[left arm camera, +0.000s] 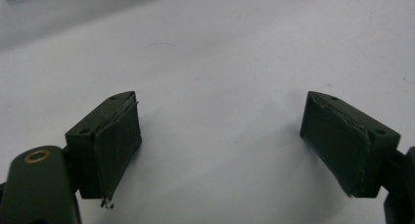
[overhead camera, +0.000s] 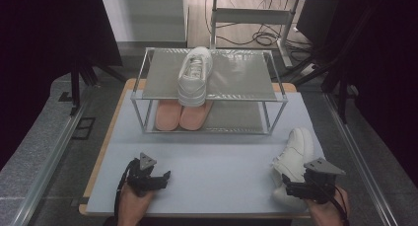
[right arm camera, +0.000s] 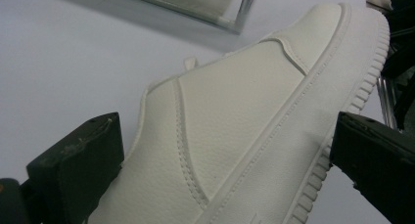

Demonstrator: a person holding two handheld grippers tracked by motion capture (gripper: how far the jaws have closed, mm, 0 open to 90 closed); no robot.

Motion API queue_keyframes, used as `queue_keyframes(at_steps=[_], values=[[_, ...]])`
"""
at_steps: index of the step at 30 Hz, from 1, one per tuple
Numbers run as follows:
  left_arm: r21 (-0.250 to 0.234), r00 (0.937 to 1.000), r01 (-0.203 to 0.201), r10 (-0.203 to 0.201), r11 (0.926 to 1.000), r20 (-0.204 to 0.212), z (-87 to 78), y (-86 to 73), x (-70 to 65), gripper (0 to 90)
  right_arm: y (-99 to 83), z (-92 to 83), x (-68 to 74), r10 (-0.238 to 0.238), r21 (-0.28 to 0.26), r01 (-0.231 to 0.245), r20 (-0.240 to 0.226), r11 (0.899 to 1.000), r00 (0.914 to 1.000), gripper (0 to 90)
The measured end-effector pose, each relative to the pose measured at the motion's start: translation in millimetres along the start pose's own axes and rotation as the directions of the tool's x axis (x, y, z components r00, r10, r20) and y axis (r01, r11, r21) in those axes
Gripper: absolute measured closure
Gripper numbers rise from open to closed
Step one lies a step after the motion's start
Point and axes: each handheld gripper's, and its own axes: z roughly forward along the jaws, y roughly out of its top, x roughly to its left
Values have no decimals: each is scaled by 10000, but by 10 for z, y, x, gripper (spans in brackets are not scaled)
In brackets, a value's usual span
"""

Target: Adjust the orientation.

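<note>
1. High view first: the loose white sneaker (overhead camera: 295,159) sits on the table (overhead camera: 217,162) in front of the shoe rack (overhead camera: 209,90), off past its front right corner, near the table's right edge. Its mate (overhead camera: 194,75) is already on the rack's top shelf, and a pair of pink insoles or slippers (overhead camera: 181,114) sits on the bottom shelf (can't tell which).
2. What matters here: the right gripper (overhead camera: 295,189) is right at the heel end of that sneaker, and the shoe's long axis runs away from it toward the rack. The right hand is clearly the closer one.
3. Right gripper view backs that up: the sneaker's side (right arm camera: 235,136) lies between the two jaws, which are spread wide on either side. Nothing is pinched yet, as far as I can tell.
4. Left gripper (overhead camera: 156,179) is parked low on the table in front of the rack's left half, well apart from the shoe, jaws open with bare tabletop between them.
5. My guess: close on the heel, lift, and carry it to the top shelf beside its mate.
</note>
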Motion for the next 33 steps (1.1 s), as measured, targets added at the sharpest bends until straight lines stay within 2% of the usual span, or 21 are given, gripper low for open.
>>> queue_keyframes(at_steps=[11, 13, 20, 23, 28, 33], values=[[-1, 10000, -7, 7, 10000, -1, 0, 0, 0, 152, -49, -1, -9, 774, 84, -774, 28, 9970, 9970, 0], [-1, 10000, -4, 4, 10000, 2, 0, 0, 0, 152, -51, 0, 23, 753, 112, -754, 115, 9971, 9971, 0], [-3, 10000, -10, 10, 10000, -3, -1, 0, -1, 152, -70, 33, 122, 649, 52, -656, 866, 9978, 9941, 0], [-6, 10000, -7, 7, 10000, -1, -1, -1, -1, 152, -63, 37, 132, 755, 201, -778, 965, 9968, 9925, 0], [-4, 10000, -7, 7, 10000, 3, -1, -1, -1, 153, -90, 35, 112, 1359, 288, -1389, 864, 9899, 9869, 0], [-6, 10000, -11, 11, 10000, -1, -1, -1, -2, 153, -78, 61, 164, 1281, 407, -1337, 1190, 9902, 9846, 0]])
